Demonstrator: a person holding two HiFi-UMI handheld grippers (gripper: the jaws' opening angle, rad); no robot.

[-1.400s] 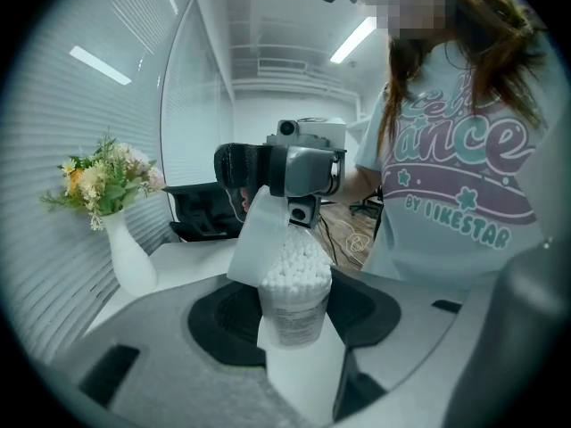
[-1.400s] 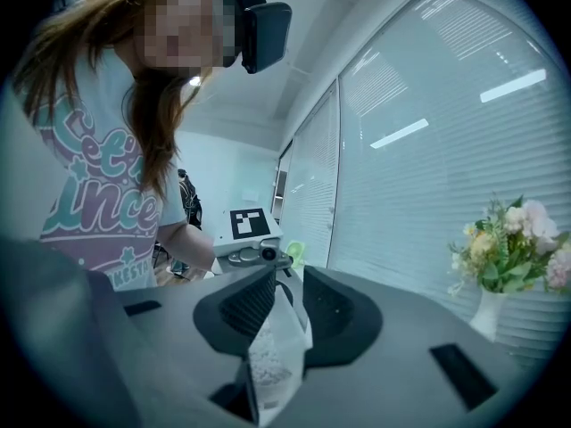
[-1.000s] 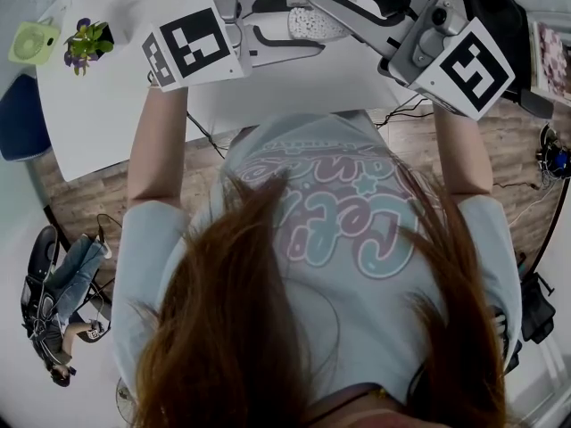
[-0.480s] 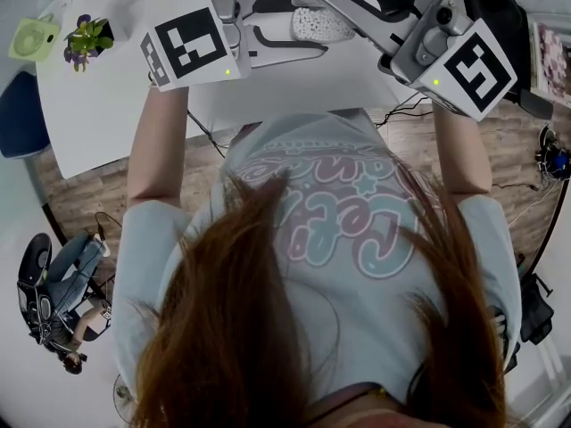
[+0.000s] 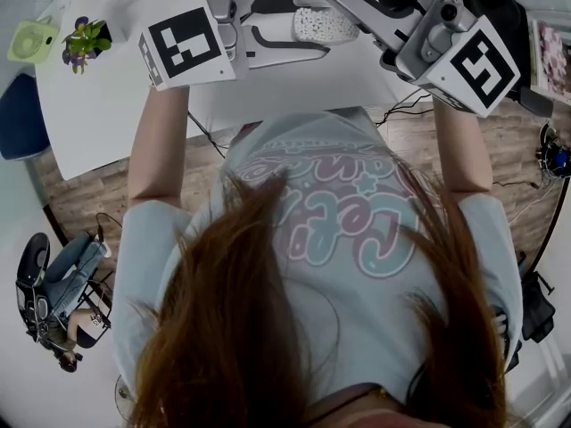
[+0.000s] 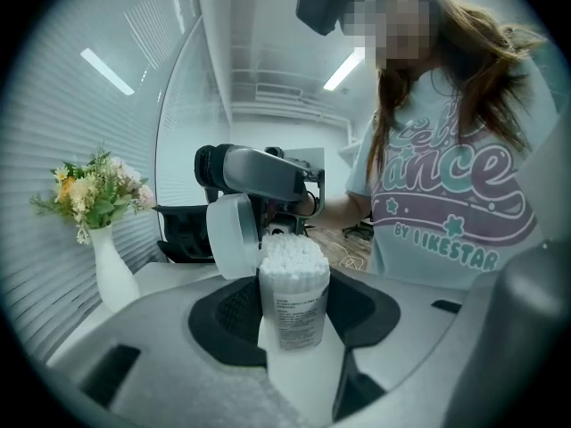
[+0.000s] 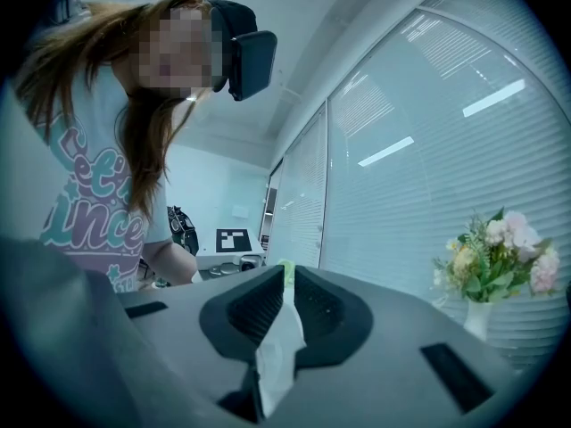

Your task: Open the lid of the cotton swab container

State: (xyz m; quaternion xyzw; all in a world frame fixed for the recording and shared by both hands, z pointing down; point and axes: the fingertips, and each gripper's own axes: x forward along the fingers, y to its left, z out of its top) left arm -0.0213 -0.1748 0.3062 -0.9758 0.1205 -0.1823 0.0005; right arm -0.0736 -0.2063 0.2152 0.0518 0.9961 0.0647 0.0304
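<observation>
The left tongs (image 6: 294, 324) are partly open and clamped on the cotton swab container (image 6: 293, 303), a clear round tub with a printed label. It stands upright between the two dark pads, which press on its sides. In the head view the container (image 5: 323, 25) is held above the far part of the white tabletop (image 5: 116, 96), between the two grippers and in front of the person's chest.

The lid (image 6: 232, 236) is already off the mouth of the container. It stands nearly on edge, tipped to the left of the rim and just beside the swab tips (whether it is still hinged to the tub cannot be made out). The white cotton swabs (image 6: 291, 250) show bare at the top, packed tight.

The right tongs (image 7: 287, 279) have just been closing and are now nearly together, pinched on a thin pale edge, the lid (image 7: 278, 350), which runs down between the ribbed pads. From the left gripper view, the right gripper reaches in level from behind the container to the lid.

A white vase (image 6: 113, 275) with pale flowers (image 6: 89, 193) stands on the tabletop to the left of the container, well apart from it. In the head view a small pale green object (image 5: 31, 41) lies at the tabletop's left edge, near the flowers. The person wears a light T-shirt with large lettering (image 6: 451, 181).
</observation>
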